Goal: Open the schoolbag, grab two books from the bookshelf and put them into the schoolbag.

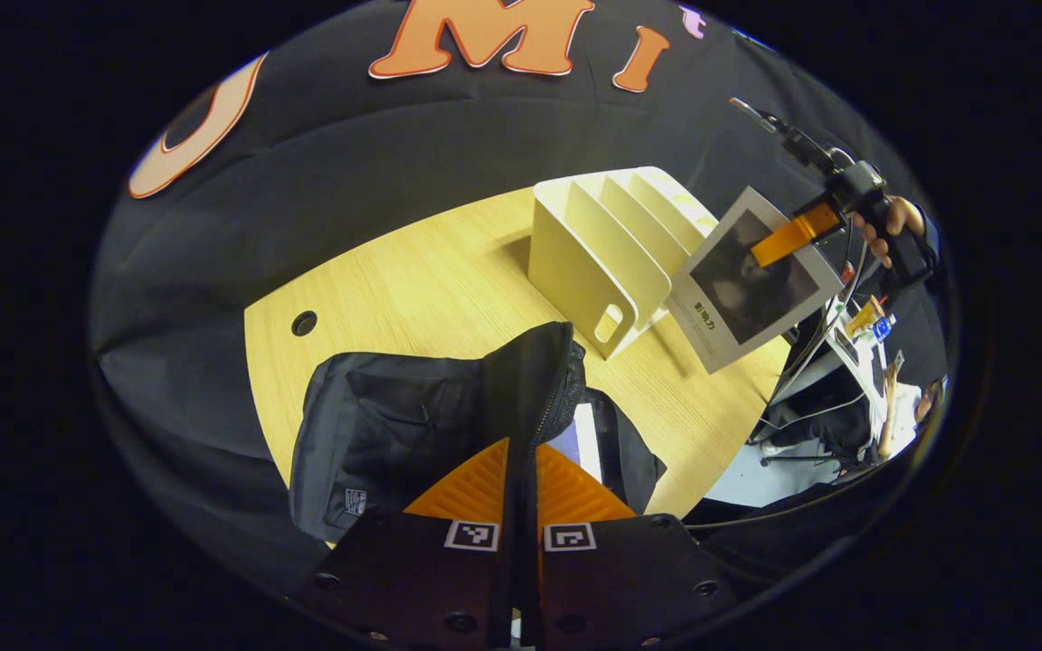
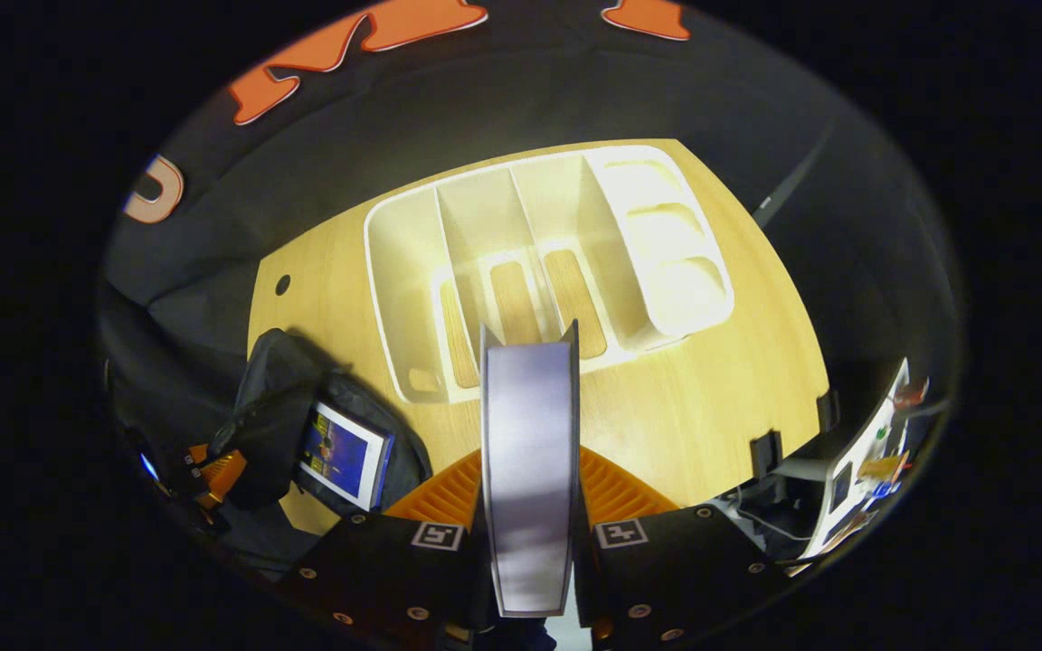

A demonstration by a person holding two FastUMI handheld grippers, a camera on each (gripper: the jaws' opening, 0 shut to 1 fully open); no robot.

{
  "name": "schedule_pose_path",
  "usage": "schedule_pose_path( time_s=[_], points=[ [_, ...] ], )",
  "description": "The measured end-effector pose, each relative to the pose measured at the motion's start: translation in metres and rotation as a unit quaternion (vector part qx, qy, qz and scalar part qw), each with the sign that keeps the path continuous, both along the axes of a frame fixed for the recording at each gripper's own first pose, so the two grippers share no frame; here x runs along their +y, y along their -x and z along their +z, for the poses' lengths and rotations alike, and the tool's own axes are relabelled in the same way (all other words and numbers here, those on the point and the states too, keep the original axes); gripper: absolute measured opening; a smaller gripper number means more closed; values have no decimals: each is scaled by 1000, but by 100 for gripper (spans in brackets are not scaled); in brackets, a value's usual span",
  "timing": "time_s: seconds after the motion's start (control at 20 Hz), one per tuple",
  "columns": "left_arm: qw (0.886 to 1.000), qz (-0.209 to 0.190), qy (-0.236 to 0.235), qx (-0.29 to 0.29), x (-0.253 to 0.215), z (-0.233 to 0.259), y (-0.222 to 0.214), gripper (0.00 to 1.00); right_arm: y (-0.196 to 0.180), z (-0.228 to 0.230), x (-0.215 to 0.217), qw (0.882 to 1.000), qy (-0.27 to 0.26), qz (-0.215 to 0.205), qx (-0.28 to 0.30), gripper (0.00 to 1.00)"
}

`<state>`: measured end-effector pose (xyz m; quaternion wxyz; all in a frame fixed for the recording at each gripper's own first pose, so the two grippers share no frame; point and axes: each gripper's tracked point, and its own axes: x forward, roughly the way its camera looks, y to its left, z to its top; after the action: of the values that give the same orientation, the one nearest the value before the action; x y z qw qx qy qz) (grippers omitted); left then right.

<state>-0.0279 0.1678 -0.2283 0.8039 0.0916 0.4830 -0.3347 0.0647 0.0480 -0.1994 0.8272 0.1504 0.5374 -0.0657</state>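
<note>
Pinching the black fabric schoolbag's zipper flap, the left gripper holds its mouth open at the tabletop's near edge, while the right gripper clamps a grey-covered book above the white slotted bookshelf.

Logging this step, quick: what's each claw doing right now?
Left claw: shut on the black fabric schoolbag's flap, holding it open.
Right claw: shut on a thin grey-covered book, above the white plastic bookshelf.

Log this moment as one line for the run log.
left gripper: shut on schoolbag flap | right gripper: shut on grey book, lifted above bookshelf | blue book already in bag
</note>
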Motion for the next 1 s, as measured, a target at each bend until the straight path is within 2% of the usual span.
schedule_pose_path(
  time_s=[0.4, 0.5, 0.7, 0.85, 1.0],
  points=[
    [999, -44, 7, -5, -3, 0, -2, 4, 69, -6, 47, 993, -96, -57, -36, 38],
    [998, -56, 4, -9, -4, 3, -3, 4, 79, -7, 64, 991, -116, -53, -47, 38],
    [998, -62, 0, -11, -5, 7, -6, 4, 82, 3, 99, 978, -185, -48, -84, 37],
    [998, -62, -3, -19, -7, 10, -9, 4, 80, -10, 124, 974, -204, -33, -93, 37],
    [998, -62, -6, -22, -7, 12, -7, 4, 66, -14, 150, 961, -253, -32, -107, 37]
  ],
)
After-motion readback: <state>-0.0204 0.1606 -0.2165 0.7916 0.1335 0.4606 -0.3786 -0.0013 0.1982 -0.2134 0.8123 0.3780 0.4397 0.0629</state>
